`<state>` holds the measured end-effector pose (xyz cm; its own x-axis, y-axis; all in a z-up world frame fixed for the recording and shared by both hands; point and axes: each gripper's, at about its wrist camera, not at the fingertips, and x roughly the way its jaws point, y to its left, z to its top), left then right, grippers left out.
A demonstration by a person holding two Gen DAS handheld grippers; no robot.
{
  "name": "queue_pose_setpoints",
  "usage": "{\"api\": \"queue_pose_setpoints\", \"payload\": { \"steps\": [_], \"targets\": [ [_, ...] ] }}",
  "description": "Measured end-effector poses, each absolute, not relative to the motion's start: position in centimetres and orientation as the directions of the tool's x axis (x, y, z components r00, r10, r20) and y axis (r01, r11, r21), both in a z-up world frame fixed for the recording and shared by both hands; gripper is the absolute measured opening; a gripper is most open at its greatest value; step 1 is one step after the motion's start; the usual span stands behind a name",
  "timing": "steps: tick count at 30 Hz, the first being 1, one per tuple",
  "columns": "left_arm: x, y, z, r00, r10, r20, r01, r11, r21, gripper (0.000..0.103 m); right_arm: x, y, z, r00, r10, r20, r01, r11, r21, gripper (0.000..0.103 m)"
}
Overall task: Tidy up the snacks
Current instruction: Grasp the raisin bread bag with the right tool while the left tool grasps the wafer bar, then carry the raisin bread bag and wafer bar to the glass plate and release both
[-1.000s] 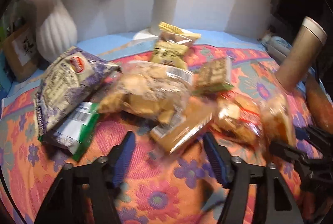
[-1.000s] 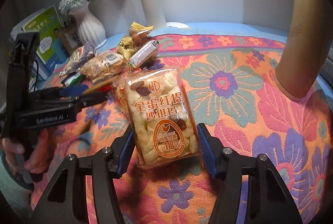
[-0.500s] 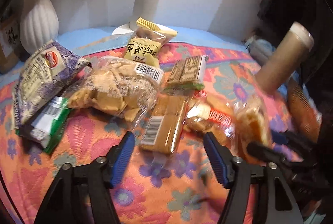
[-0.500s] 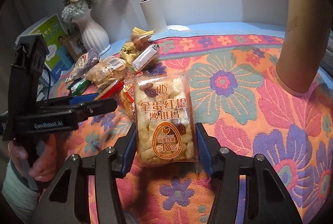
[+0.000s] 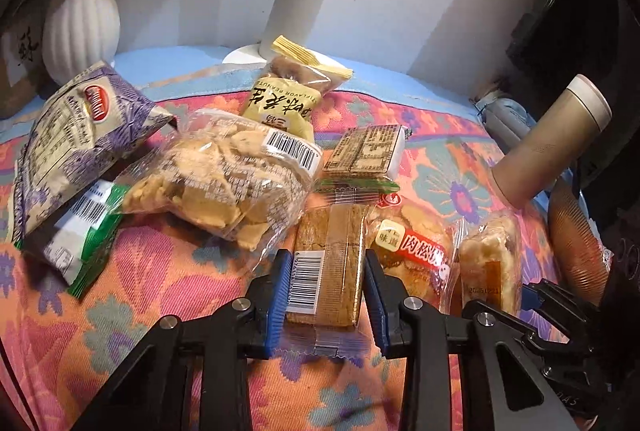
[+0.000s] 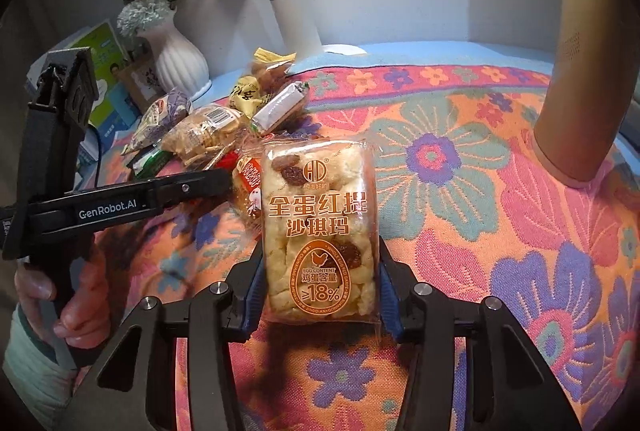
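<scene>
Two grippers work over one flowered cloth (image 6: 472, 167) that covers the whole surface beneath them. Well beyond the right gripper (image 6: 318, 295) and off to its right, a tall tan cylinder (image 6: 580, 79) stands on the cloth. Far ahead of both grippers, at the back edge, a white ribbed vase (image 6: 176, 59) holds flowers, and a white lamp post (image 5: 300, 3) rises beside it.

Ahead of the left gripper (image 5: 325, 289) and to its left lies a clear bag of crackers (image 5: 224, 183); farther left, a purple-and-cream bag (image 5: 68, 139) rests partly over a green-and-white packet (image 5: 80, 231). Straight ahead, past the crackers, a yellow peanut packet (image 5: 286, 99) lies near the lamp's base, and a small tan biscuit pack (image 5: 366, 155) sits just to its right.

The right gripper's jaws are closing, and both blue pads press the sides of a rice-puff cake pack (image 6: 320, 231), which lies lengthwise between them with its orange label up. The left gripper is clamped on a brown cake bar (image 5: 328, 263) in clear wrap, barcode up, pads tight against both long edges. Just right of that bar lies a red-labelled bun pack (image 5: 416, 251), touching it.

A hand (image 6: 76, 307) grips the left gripper's handle.
</scene>
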<state>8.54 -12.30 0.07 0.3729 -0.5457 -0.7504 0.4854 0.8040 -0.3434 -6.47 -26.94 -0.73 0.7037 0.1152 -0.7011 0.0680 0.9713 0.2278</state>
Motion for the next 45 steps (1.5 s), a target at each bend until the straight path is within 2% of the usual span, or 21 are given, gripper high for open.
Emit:
{"api": "queue_pose_setpoints", "payload": {
  "steps": [6,9,16,17,18,19,21,24,27,29,30,31,32,33,37,45],
  "targets": [
    [4.2,-10.2,1.0,0.379,-0.535,-0.755,0.490,0.808,-0.327,0.033,-7.5,-26.5,-0.2,0.726,0.122,-0.676,0.041,0.975,0.220,0.046],
    [1.4,-9.2,1.2,0.389,-0.503,-0.772,0.492,0.822,-0.287,0.033,-8.8,-26.4,-0.1,0.717,0.096,-0.690,0.064,0.977,0.203,0.046],
    [-4.1,-9.0,0.3,0.406,-0.445,-0.798,0.517,0.832,-0.200,0.033,-12.6,-27.1,-0.6,0.647,0.137,-0.750,0.049,0.974,0.219,0.047],
    [-4.5,-9.2,0.1,0.424,-0.430,-0.797,0.514,0.839,-0.180,0.035,-12.8,-27.2,-0.6,0.644,0.124,-0.755,0.051,0.978,0.204,0.047],
    [-4.7,-9.4,0.0,0.441,-0.417,-0.794,0.508,0.846,-0.162,0.044,-13.0,-27.4,-0.6,0.648,0.118,-0.752,0.055,0.978,0.201,0.053],
    [-4.9,-9.6,-0.1,0.462,-0.407,-0.788,0.501,0.853,-0.147,0.057,-13.1,-27.7,-0.6,0.655,0.127,-0.745,0.056,0.975,0.216,0.066],
    [-5.0,-10.1,-0.1,0.491,-0.393,-0.777,0.499,0.858,-0.118,0.070,-13.2,-28.7,-1.0,0.670,0.182,-0.720,0.050,0.956,0.289,0.081],
    [-5.3,-10.8,-0.2,0.508,-0.353,-0.785,0.510,0.858,-0.056,0.071,-13.0,-29.8,-1.3,0.667,0.226,-0.710,0.059,0.934,0.352,0.080],
    [-5.4,-11.2,-0.4,0.509,-0.340,-0.791,0.516,0.856,-0.036,0.070,-12.9,-29.6,-1.3,0.668,0.219,-0.712,0.063,0.936,0.347,0.081],
    [-5.5,-11.2,-0.4,0.511,-0.343,-0.788,0.517,0.855,-0.037,0.061,-12.8,-29.0,-1.3,0.665,0.188,-0.723,0.063,0.950,0.305,0.081],
    [-5.5,-11.1,-0.4,0.515,-0.342,-0.786,0.515,0.857,-0.035,0.052,-12.8,-28.6,-1.3,0.662,0.166,-0.731,0.065,0.959,0.276,0.080],
    [-5.6,-11.0,-0.4,0.521,-0.340,-0.783,0.511,0.859,-0.034,0.042,-12.7,-28.1,-1.3,0.660,0.142,-0.737,0.065,0.968,0.244,0.072],
    [-5.7,-11.0,-0.3,0.522,-0.344,-0.781,0.511,0.859,-0.037,0.037,-12.7,-27.7,-1.3,0.660,0.123,-0.741,0.062,0.974,0.217,0.065],
    [-5.7,-10.9,-0.3,0.521,-0.350,-0.779,0.514,0.857,-0.041,0.033,-12.6,-27.2,-1.3,0.659,0.105,-0.744,0.057,0.980,0.189,0.046],
    [-6.2,-10.7,0.0,0.515,-0.370,-0.773,0.512,0.856,-0.068,0.033,-12.9,-26.3,-1.2,0.664,0.061,-0.746,0.048,0.991,0.124,0.046],
    [-8.4,-11.4,3.1,0.541,-0.458,-0.705,0.531,0.837,-0.136,0.033,-15.7,-27.3,1.9,0.720,0.085,-0.688,0.045,0.985,0.169,0.045]
  ]
}}
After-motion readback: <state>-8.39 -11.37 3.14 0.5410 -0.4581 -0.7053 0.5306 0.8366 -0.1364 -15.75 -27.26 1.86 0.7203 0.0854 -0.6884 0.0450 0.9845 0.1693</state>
